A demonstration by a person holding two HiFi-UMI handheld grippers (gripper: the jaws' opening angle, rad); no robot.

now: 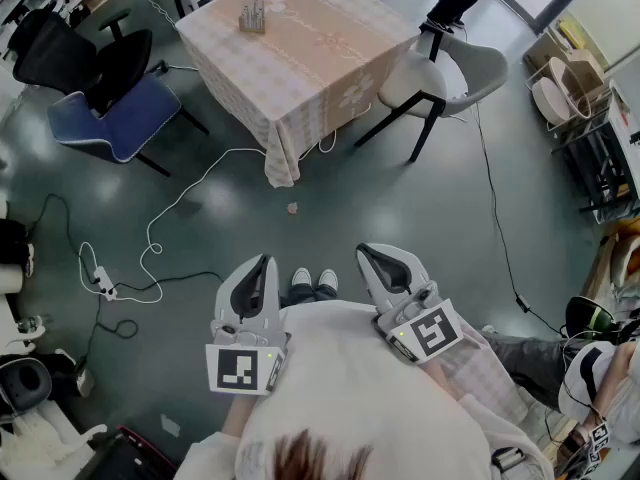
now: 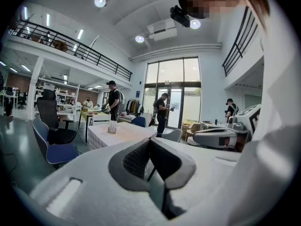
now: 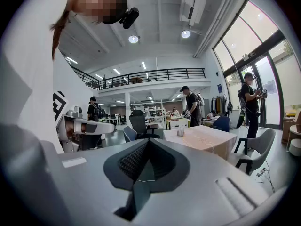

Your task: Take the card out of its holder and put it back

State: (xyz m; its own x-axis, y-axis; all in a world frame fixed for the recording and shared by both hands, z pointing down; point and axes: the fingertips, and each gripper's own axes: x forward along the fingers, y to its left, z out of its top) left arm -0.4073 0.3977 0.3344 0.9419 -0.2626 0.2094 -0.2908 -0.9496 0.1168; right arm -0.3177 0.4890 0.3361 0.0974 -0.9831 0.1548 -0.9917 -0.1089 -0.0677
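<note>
The card holder [image 1: 252, 16], a small clear stand with cards upright in it, sits on the far table near its back left corner. It shows small in the left gripper view [image 2: 112, 126] and the right gripper view [image 3: 180, 131]. Both grippers are held close to the person's chest, well short of the table. My left gripper [image 1: 262, 261] [image 2: 149, 140] is shut, its jaws meeting at the tips with nothing between them. My right gripper [image 1: 368, 251] [image 3: 148, 141] is shut and empty too.
The table [image 1: 300, 78] wears a pale checked cloth. A grey chair [image 1: 440, 73] stands to its right, a blue chair [image 1: 115, 118] and a black office chair [image 1: 60, 43] to its left. A white cable [image 1: 150, 258] and a power strip [image 1: 103, 286] lie on the floor. Several people stand far off.
</note>
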